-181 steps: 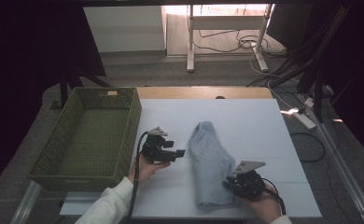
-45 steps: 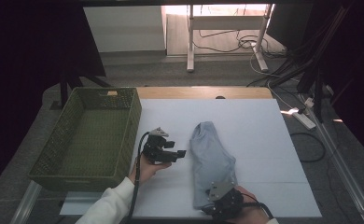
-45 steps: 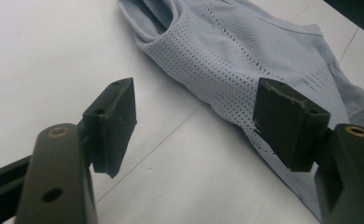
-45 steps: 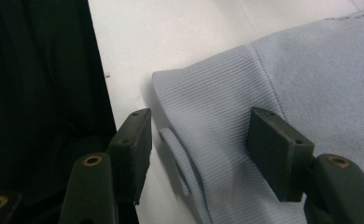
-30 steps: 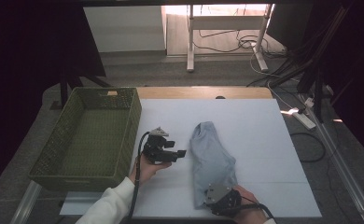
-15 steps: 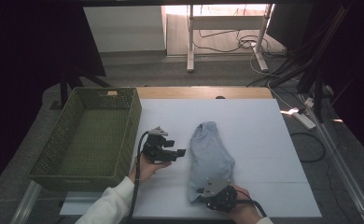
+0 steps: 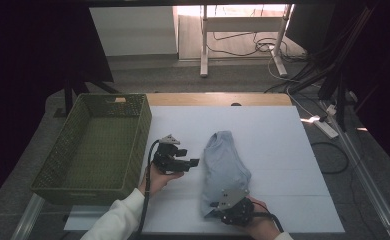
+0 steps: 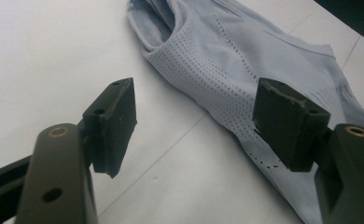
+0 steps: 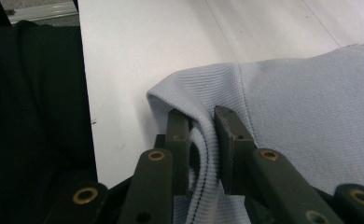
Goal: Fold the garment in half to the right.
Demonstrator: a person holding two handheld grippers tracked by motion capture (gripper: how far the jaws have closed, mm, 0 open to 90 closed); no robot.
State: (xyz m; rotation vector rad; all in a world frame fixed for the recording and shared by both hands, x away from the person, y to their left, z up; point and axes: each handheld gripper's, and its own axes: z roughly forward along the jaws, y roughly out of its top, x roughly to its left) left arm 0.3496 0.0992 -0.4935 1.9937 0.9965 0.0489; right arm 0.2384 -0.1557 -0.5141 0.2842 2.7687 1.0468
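A pale blue knitted garment (image 7: 225, 165) lies lengthwise in the middle of the white table (image 7: 278, 145). My right gripper (image 7: 218, 209) is at its near end. In the right gripper view its jaws have just been closing, and the right gripper (image 9: 201, 126) now pinches a fold of the ribbed hem of the garment (image 9: 301, 107). My left gripper (image 7: 193, 162) hovers just left of the garment, pointing at it. In the left gripper view the left gripper (image 8: 194, 112) stands open with nothing between its fingers, and the perforated cloth of the garment (image 8: 245, 65) lies ahead.
A green mesh basket (image 7: 145, 120) stands at the table's left edge, close to my left hand. Bare white table surface stretches to the right of the garment. Cables and a stand's legs lie on the floor beyond the far edge.
My right gripper has slid left along the near hem and closed on it, bunching the garment's near end. The left gripper has kept still.
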